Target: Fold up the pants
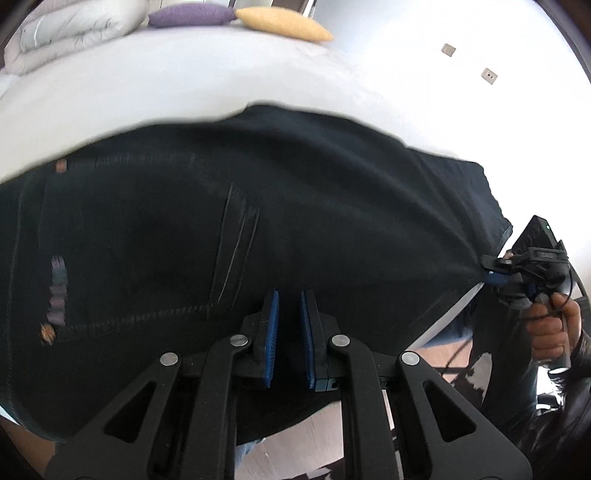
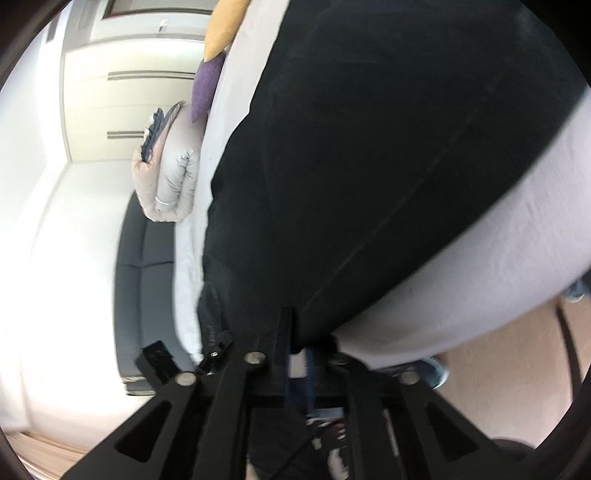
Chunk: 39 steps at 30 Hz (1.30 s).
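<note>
Dark pants [image 1: 258,221] lie spread across a white bed [image 1: 184,81], with a back pocket and stitched seams facing up. My left gripper [image 1: 290,299] hangs over the near edge of the pants, its blue-padded jaws a little apart with dark cloth between them; whether they pinch it is unclear. My right gripper [image 1: 493,271] shows at the right of the left wrist view, shut on the pants' hem corner and pulling it taut. In the right wrist view the pants [image 2: 369,166] fill the frame and the right gripper [image 2: 301,325] is closed on their edge.
A folded white duvet [image 1: 74,26], a purple cushion [image 1: 192,14] and a yellow cushion [image 1: 284,24] lie at the bed's far side. A dark headboard [image 2: 147,277] and white wardrobe [image 2: 129,92] show in the right wrist view. Wooden floor [image 2: 517,350] lies below the bed edge.
</note>
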### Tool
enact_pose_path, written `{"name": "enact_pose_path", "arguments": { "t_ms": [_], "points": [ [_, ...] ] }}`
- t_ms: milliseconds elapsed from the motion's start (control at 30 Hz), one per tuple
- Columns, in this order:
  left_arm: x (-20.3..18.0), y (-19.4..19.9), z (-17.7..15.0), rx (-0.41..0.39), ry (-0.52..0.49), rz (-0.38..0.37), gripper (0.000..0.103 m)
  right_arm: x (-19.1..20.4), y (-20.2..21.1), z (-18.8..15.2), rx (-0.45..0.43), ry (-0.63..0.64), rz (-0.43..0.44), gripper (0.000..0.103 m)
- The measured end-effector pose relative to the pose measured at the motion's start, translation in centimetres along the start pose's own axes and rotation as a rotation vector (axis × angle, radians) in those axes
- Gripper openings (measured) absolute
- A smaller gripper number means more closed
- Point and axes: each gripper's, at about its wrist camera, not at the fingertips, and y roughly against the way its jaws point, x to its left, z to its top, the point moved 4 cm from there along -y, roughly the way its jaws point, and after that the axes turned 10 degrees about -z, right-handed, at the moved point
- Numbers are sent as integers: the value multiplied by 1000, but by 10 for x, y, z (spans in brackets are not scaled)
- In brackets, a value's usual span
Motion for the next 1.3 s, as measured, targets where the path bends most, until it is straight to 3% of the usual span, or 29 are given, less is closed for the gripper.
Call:
{"name": "enact_pose_path", "arguments": {
  "t_ms": [33, 67, 133, 200, 267, 367, 500, 533, 567, 633, 733, 800, 900, 1000, 1033, 1167, 1300],
  "points": [
    [-6, 4, 7, -23, -10, -12, 11, 4, 8, -2, -5, 15, -14, 53],
    [-10, 5, 14, -38, -17, -23, 11, 14, 21, -4, -34, 72, -52, 70],
    [-15, 5, 27, -58, -26, -39, 11, 35, 38, -4, -73, 179, -79, 71],
    [-18, -3, 39, -58, -28, -45, 11, 54, 49, 4, -107, 229, -54, 71],
    [-18, -17, 48, -37, -34, -33, 11, 75, 46, 16, -128, 289, -41, 63],
    [-9, -43, 48, 20, -11, 6, 11, 88, 11, 33, -75, 329, -40, 50],
    [7, -50, 40, 7, 33, -31, 11, 69, -47, 48, 27, 295, -120, 33],
    [10, -48, 38, 4, 40, -34, 11, 62, -56, 50, 25, 294, -138, 4],
    [16, -43, 36, 0, 42, -34, 11, 56, -59, 53, 24, 286, -133, 0],
    [21, -39, 33, -7, 49, -29, 11, 48, -50, 63, -9, 254, -98, 0],
    [38, -24, 28, -36, 76, -34, 11, 35, -19, 83, -150, 261, -182, 0],
    [47, -11, 24, -44, 92, -68, 11, 12, 10, 103, -238, 180, -212, 0],
    [58, 6, 18, -79, 86, -16, 11, -16, 59, 125, -393, 64, -292, 0],
    [82, 36, 13, -128, 131, 8, 11, -22, 85, 131, -461, -5, -337, 0],
    [85, 45, 12, -141, 138, 9, 11, -14, 85, 129, -464, 8, -335, 8],
    [113, 82, 33, -203, 150, 88, 11, 47, 28, 105, -335, 159, -226, 8],
    [135, 78, 43, -138, 163, 190, 11, 124, -84, 57, -52, 361, -126, 8]
  ]
}}
